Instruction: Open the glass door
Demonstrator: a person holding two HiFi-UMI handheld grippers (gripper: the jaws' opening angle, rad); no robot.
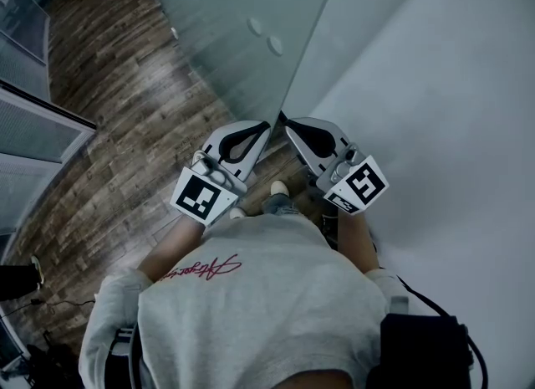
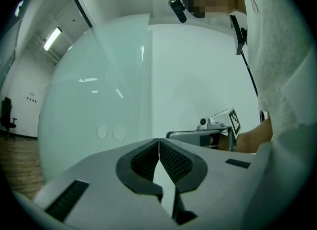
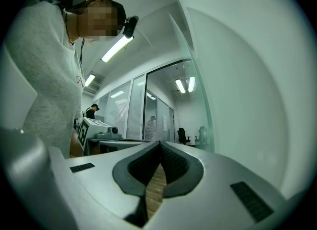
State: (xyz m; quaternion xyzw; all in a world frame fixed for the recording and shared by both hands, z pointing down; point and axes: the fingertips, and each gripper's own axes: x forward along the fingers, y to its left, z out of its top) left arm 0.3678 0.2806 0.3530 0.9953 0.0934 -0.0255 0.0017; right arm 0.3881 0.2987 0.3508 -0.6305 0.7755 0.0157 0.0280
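Observation:
The frosted glass door [image 1: 242,28] stands ahead of me, and its free edge runs down towards my two grippers. Two round fittings [image 1: 266,36] sit on the pane; the left gripper view shows these round fittings [image 2: 110,133] too. My left gripper [image 1: 266,126] is shut with nothing between its jaws, its tip just left of the door's edge. My right gripper [image 1: 284,121] is also shut and empty, just right of that edge, so the two tips almost meet. In the left gripper view the left gripper [image 2: 158,140] faces the glass door [image 2: 89,110]. The right gripper [image 3: 159,144] looks along the door's edge [image 3: 200,105].
A white wall [image 1: 451,86] fills the right side. Wood-plank floor [image 1: 125,120] lies to the left, bordered by glass partitions [image 1: 33,128]. Beyond the right gripper I see offices, chairs [image 3: 183,136] and people [image 3: 91,110]. My shoes [image 1: 280,188] are just below the grippers.

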